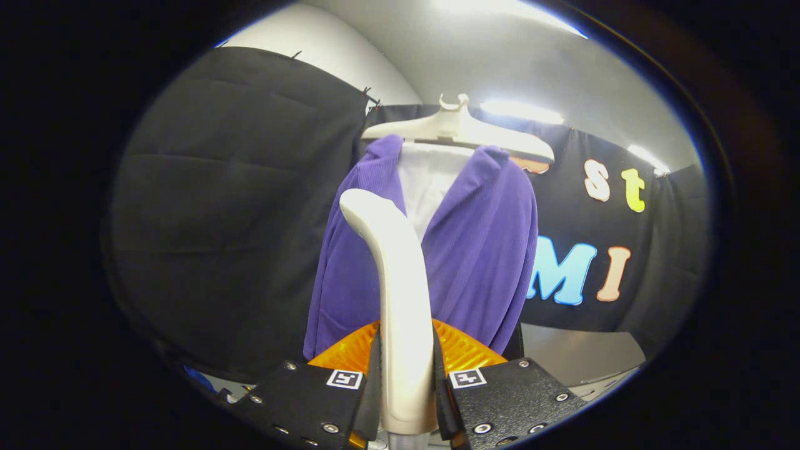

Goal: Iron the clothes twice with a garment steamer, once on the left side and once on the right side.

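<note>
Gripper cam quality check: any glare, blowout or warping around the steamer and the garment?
Gripper view: ceiling lights blown out; glare on the glossy cream steamer handle clamped between the black gripper fingers; purple ribbed garment on the white hanger evenly lit, sharp; fisheye bends hanger and wall edges.

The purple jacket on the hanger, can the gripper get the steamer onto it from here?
Probably yes. The gripper is shut on the steamer, and the purple jacket hangs on its white hanger just beyond the steamer's tip, with nothing in between.

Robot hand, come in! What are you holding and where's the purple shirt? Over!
Gripper shut on steamer. Purple garment on hanger just beyond it. Nothing between them.
</note>
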